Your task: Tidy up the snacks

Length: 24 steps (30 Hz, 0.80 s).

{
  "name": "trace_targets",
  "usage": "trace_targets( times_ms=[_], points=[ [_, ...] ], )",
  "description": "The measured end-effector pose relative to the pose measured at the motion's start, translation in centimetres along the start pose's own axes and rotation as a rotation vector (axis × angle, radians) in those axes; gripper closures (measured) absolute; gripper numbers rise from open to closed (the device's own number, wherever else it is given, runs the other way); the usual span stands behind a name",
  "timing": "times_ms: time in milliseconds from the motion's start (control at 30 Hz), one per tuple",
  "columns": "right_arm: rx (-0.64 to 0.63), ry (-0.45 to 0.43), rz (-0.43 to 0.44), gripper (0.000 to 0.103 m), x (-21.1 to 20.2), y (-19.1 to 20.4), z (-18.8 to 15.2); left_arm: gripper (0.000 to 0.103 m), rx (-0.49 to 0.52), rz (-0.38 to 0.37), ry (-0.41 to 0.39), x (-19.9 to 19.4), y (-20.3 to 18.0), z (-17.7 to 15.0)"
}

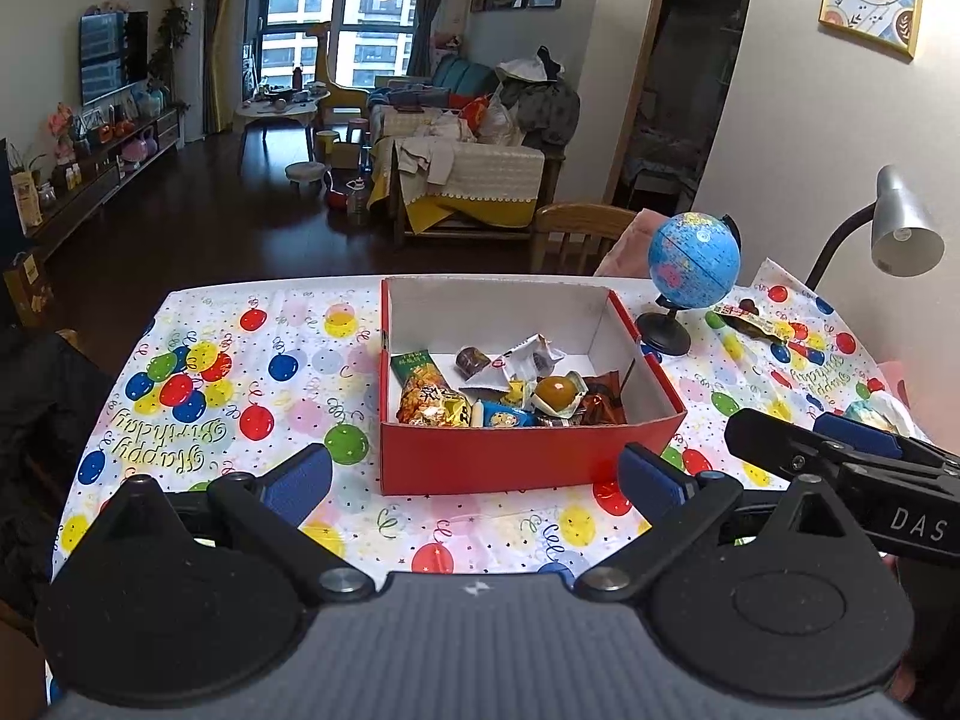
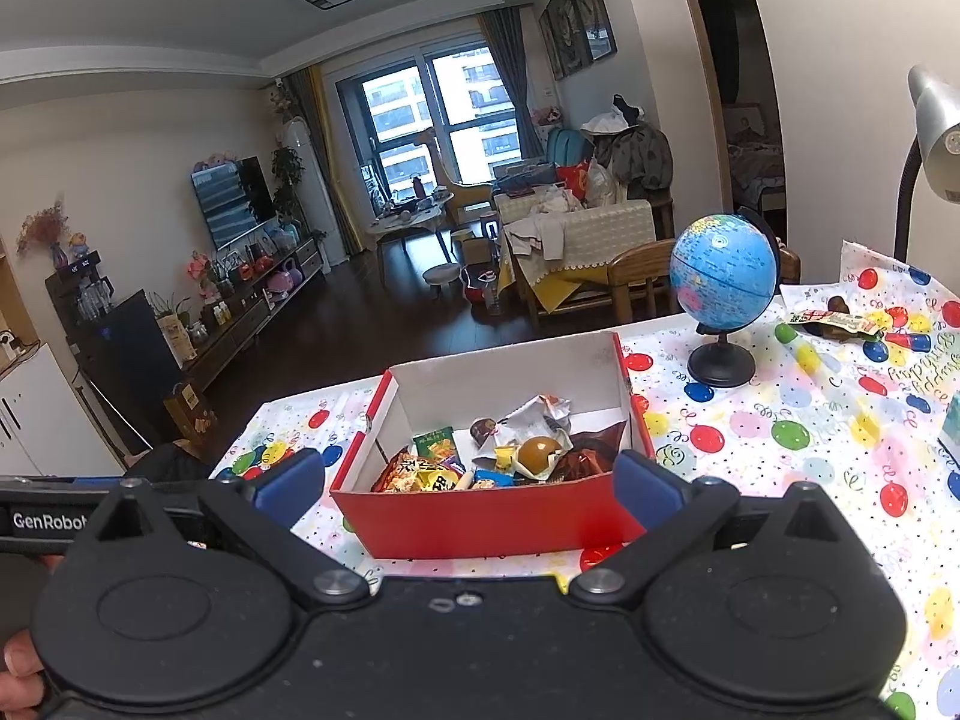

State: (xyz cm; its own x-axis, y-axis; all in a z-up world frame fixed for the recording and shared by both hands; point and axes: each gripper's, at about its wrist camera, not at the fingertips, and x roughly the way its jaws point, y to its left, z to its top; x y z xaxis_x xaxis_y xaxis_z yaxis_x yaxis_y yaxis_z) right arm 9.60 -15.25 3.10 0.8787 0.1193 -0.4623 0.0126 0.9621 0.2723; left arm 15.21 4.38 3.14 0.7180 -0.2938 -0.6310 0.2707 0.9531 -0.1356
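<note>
A red cardboard box point(image 1: 510, 456) point(image 2: 492, 516) with a white inside stands on the balloon-print tablecloth and holds several wrapped snacks point(image 1: 498, 396) point(image 2: 480, 462). A few loose snack packets point(image 1: 750, 318) point(image 2: 834, 321) lie at the far right beyond the globe. My left gripper point(image 1: 474, 480) is open and empty, just in front of the box. My right gripper point(image 2: 468, 489) is open and empty, close to the box's near wall; it also shows in the left wrist view point(image 1: 840, 450) at the right.
A blue globe point(image 1: 693, 258) point(image 2: 723, 282) on a black stand sits right of the box. A grey desk lamp point(image 1: 900, 228) point(image 2: 933, 120) stands at the far right. A wooden chair point(image 1: 576, 234) is behind the table. The tablecloth point(image 1: 240, 420) stretches left of the box.
</note>
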Motion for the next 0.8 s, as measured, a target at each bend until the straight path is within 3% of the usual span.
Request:
trace_targets(
  times_ms=[800],
  points=[
    [-0.007, 0.004, -0.027, 0.000, 0.21, -0.54, 0.41, 0.001, 0.001, -0.020, 0.002, -0.27, 0.51, -0.65]
  ],
)
